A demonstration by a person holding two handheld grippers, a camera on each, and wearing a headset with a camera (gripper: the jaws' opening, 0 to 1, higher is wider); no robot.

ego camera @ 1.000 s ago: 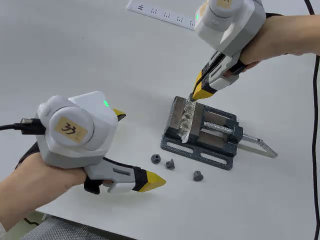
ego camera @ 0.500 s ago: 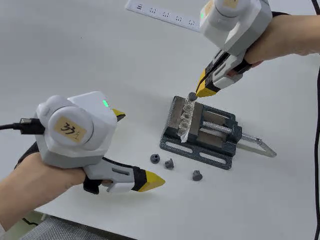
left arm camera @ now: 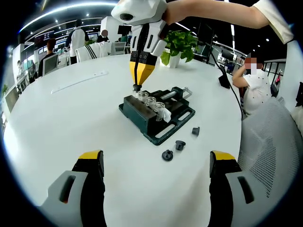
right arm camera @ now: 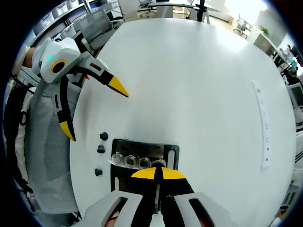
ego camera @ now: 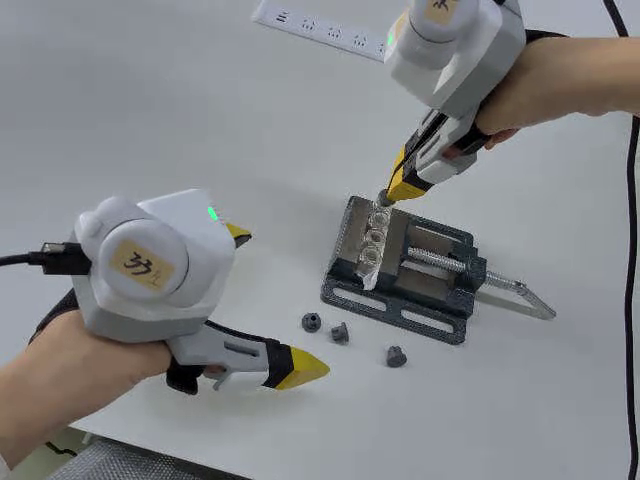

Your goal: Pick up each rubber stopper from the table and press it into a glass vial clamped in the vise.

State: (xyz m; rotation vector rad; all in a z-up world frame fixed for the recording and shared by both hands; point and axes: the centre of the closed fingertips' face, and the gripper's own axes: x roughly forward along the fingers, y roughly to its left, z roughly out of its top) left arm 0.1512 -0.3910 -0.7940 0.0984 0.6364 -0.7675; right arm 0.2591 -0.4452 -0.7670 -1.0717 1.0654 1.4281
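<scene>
A person works at a plain white surface [ego camera: 180,120], holding a white-and-yellow claw in each hand. A dark metal bench vise [ego camera: 440,290] sits on it, with a row of three clear glass vials [ego camera: 374,238] clamped upright between its jaws.

The right claw [ego camera: 388,195] comes down on the vise from above. Its two yellow tips are drawn together and bear on a small dark grey rubber stopper [left arm camera: 137,88] at the mouth of the end vial [ego camera: 381,214], the one farthest from the person. How deep that stopper sits is too small to tell.

Three loose grey stoppers [ego camera: 340,331] lie on the surface just in front of the vise, on the person's side. The left claw [ego camera: 272,300] hovers left of the vise, well apart from it, with its jaws wide apart and holding nothing.

Likely risks:
- The right claw leans rather than standing plumb over the vial, so a push could tip the stopper. It might jam crooked, or pop off and roll away.
- The narrow tips may slip off the small rubber top and strike the glass rim.
- Too hard a press could crack the vial or shift it in the vise.
- The neighbouring vial stands just beside and would be easy to knock.
</scene>
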